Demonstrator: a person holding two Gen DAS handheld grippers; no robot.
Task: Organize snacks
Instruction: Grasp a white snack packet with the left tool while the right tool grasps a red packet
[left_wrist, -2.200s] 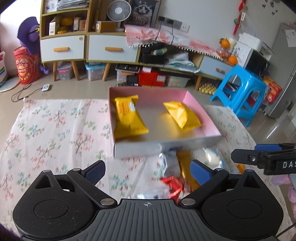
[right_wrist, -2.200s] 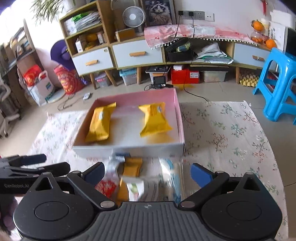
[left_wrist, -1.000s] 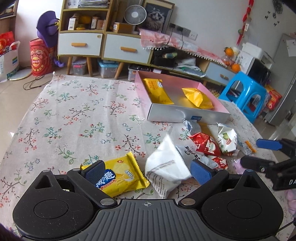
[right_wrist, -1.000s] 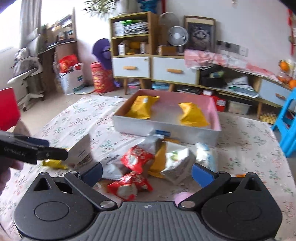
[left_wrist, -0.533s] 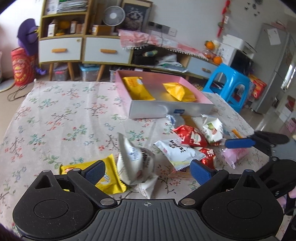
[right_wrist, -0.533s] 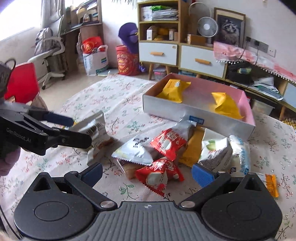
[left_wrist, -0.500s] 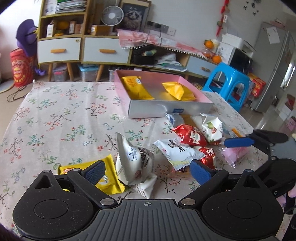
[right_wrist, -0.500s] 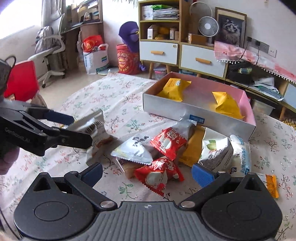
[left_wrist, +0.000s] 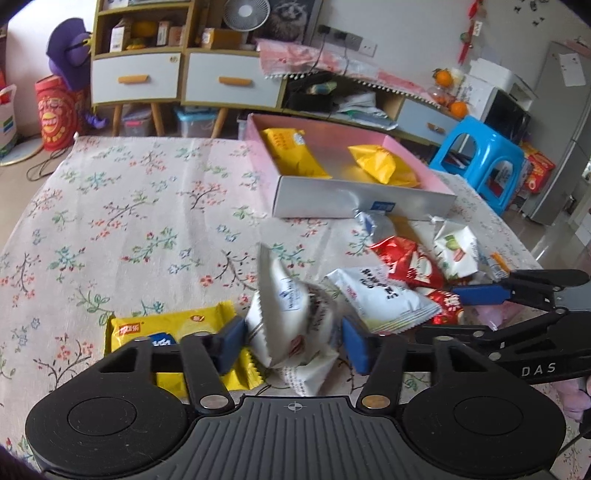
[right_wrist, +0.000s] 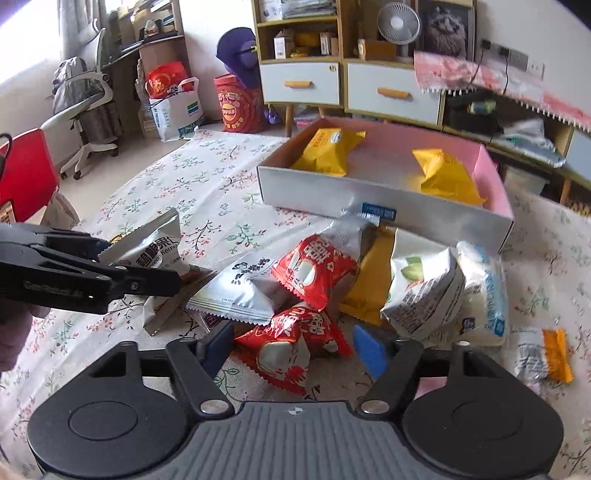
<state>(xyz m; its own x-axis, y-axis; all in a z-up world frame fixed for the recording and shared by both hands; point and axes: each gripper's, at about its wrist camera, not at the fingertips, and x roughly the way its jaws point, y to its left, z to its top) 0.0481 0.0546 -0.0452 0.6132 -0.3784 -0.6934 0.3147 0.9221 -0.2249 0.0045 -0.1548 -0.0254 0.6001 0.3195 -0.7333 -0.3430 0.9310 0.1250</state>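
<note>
A silver snack packet (left_wrist: 288, 314) stands upright between the pads of my left gripper (left_wrist: 293, 345), whose jaws are closing and touch its sides. The right wrist view shows the same silver packet (right_wrist: 155, 245) in the left gripper (right_wrist: 144, 262). My right gripper (right_wrist: 293, 350) is low over the pile, its jaws closing on a red packet (right_wrist: 288, 350) whose edges meet both pads. The pink-lined box (left_wrist: 362, 201) behind holds two yellow packets (left_wrist: 291, 151). From the left wrist, the right gripper (left_wrist: 441, 310) reaches in from the right.
A yellow packet (left_wrist: 166, 328) lies flat by the left pad. The pile before the box holds a white packet (left_wrist: 380, 295), another red one (right_wrist: 314, 269), a green-printed one (right_wrist: 421, 291) and small ones (right_wrist: 546, 354). Floral cloth (left_wrist: 129, 221) lies bare on the left. A blue stool (left_wrist: 484, 158) stands right.
Both pairs of jaws have narrowed from wide open onto their packets. Both grippers have sunk a little toward the table.
</note>
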